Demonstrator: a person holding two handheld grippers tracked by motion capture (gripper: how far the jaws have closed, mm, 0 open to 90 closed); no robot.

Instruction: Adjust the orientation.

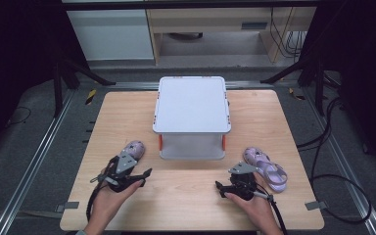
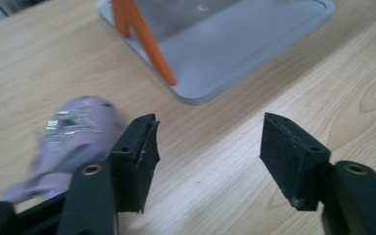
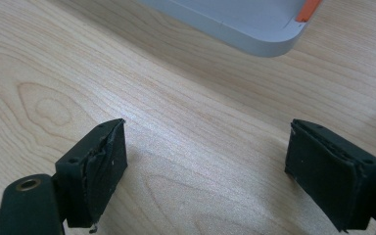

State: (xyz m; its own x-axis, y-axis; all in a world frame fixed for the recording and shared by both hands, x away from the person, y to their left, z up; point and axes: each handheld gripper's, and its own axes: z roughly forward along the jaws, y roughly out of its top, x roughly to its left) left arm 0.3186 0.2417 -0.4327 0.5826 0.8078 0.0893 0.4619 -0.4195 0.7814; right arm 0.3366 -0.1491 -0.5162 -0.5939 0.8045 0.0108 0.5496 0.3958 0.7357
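I hold a gripper in each hand over the near part of the wooden counter (image 1: 186,196). My left gripper (image 1: 146,176) hangs with its jaws spread wide and nothing between them; in the left gripper view the bare wood shows in the gap. Just beside its left jaw lies a small lilac clog (image 2: 68,137), blurred, with a glittery patch on top. In the high view that same lilac clog (image 1: 134,148) sits right behind my left gripper, near the front left corner of the shelf.

My right gripper (image 1: 219,188) is also spread open and empty, its jaws well apart above plain wood in the right gripper view. A second lilac clog (image 1: 267,168) lies just to the right of it, with its strap end towards the counter's right edge.

In the middle of the counter stands a small grey two-tier shelf (image 1: 192,105) with orange posts (image 1: 160,142) joining its top board to its base. The left gripper view shows one orange post (image 2: 144,41) rising from the grey base tray (image 2: 235,54), and the right gripper view shows a rounded corner of that tray (image 3: 254,29). Both clogs rest on the counter, one to each side of the shelf's front.
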